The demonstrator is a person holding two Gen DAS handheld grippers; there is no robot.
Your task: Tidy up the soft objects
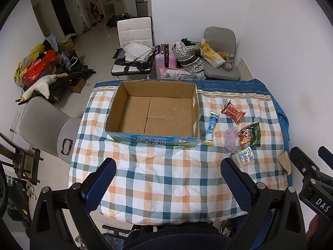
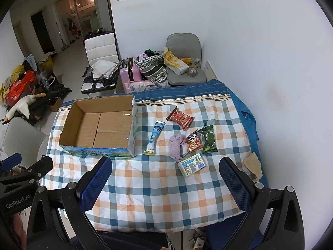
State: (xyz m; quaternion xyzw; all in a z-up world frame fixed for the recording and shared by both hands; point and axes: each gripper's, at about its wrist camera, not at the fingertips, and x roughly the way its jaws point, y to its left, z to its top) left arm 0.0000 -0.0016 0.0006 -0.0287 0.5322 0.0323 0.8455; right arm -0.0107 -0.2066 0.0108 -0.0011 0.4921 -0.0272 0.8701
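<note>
An open, empty cardboard box (image 1: 154, 112) (image 2: 100, 125) sits on the checked quilt (image 1: 166, 177) (image 2: 158, 187). To its right lie a blue-white tube pack (image 1: 211, 128) (image 2: 155, 137), a red snack packet (image 1: 233, 111) (image 2: 180, 117), a lilac cloth (image 1: 232, 138) (image 2: 175, 145), an orange packet (image 1: 244, 136) (image 2: 193, 142), a green packet (image 1: 255, 134) (image 2: 208, 139) and a pale tissue pack (image 1: 243, 156) (image 2: 192, 164). My left gripper (image 1: 168, 179) is open and empty above the quilt's near edge. My right gripper (image 2: 166, 179) is open and empty, just short of the tissue pack.
A white wall runs along the right. Behind the table stand a grey chair (image 2: 183, 62), a white chair (image 1: 134, 41), a pink suitcase (image 1: 164, 56) and bags. A grey chair (image 1: 45, 125) stands left of the table. Clutter and a plush goose (image 1: 39, 87) lie on the floor.
</note>
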